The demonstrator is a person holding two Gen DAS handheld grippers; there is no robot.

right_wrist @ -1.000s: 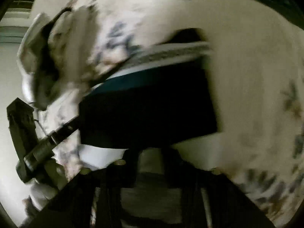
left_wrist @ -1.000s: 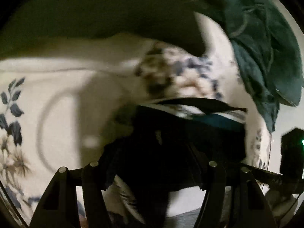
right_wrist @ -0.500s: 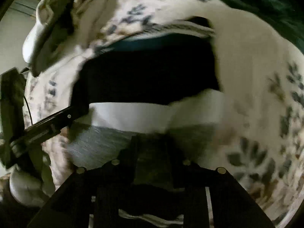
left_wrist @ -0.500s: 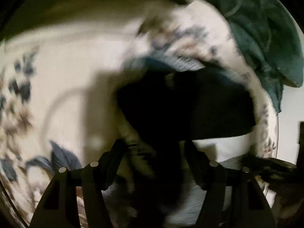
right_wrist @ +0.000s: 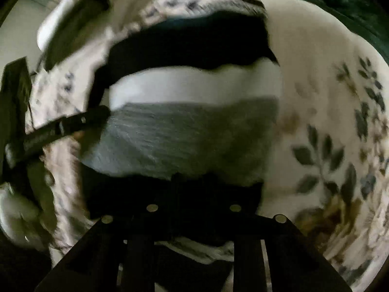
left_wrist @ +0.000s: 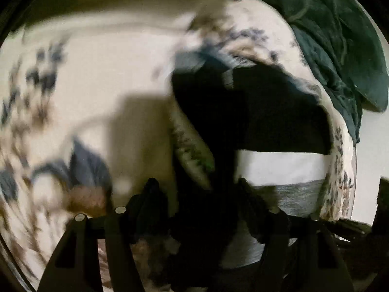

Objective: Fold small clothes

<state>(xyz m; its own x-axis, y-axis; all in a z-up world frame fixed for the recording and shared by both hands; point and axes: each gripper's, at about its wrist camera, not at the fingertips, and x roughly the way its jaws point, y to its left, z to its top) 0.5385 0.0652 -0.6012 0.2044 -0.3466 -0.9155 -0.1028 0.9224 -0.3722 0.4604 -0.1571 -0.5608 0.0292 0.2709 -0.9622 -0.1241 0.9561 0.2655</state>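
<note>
A small garment with black (right_wrist: 189, 46), white (right_wrist: 194, 85) and grey (right_wrist: 184, 136) bands lies on a floral bedsheet (right_wrist: 316, 97). My right gripper (right_wrist: 193, 194) is shut on the garment's near black edge. In the left wrist view the garment (left_wrist: 279, 112) shows its black, white and grey bands; my left gripper (left_wrist: 198, 202) is shut on a dark fold of the garment that hangs between the fingers. The left gripper (right_wrist: 60, 126) reaches in from the left in the right wrist view, at the grey band's edge.
A dark green blanket (left_wrist: 340, 36) is bunched at the far right of the bed; it also shows in the right wrist view (right_wrist: 340, 0). White bedding or a pillow (right_wrist: 56, 24) lies at upper left. The floral sheet (left_wrist: 97, 73) spreads to the left.
Both grippers have pulled the garment's near edge back toward the cameras. The white and grey bands have come into view, and the garment lies spread out longer on the sheet.
</note>
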